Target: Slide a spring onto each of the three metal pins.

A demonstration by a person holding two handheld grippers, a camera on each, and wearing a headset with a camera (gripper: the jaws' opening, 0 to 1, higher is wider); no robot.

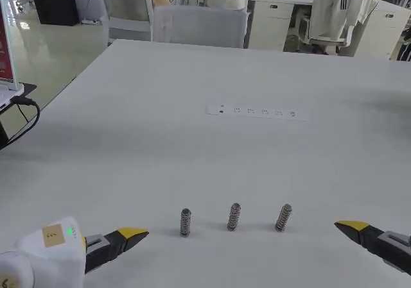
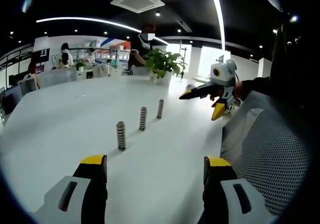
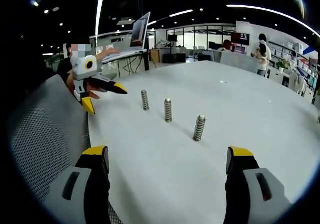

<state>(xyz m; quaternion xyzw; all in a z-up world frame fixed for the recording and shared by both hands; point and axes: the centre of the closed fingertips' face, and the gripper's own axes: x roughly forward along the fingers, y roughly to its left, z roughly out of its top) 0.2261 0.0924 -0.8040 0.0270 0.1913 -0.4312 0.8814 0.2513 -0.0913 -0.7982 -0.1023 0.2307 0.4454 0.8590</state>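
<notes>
Three upright metal pins stand in a row near the table's front edge, each with a coil spring around it: left spring [image 1: 185, 222], middle spring [image 1: 234, 217], right spring [image 1: 283, 217]. My left gripper [image 1: 133, 235] sits low at the left of the row, open and holding nothing. In the left gripper view the springs recede from the nearest spring [image 2: 120, 135], beyond my open left gripper [image 2: 155, 166]. My right gripper [image 1: 352, 226] rests to the right of the row, also open and holding nothing. Ahead of my right gripper [image 3: 167, 156] stands the closest spring [image 3: 199, 127].
A white power strip [image 1: 257, 112] lies flat at mid-table. Grey chairs [image 1: 199, 25] line the far edge. A black cable [image 1: 29, 118] hangs off the left edge. A potted plant [image 2: 160, 64] stands on the table beyond the pins.
</notes>
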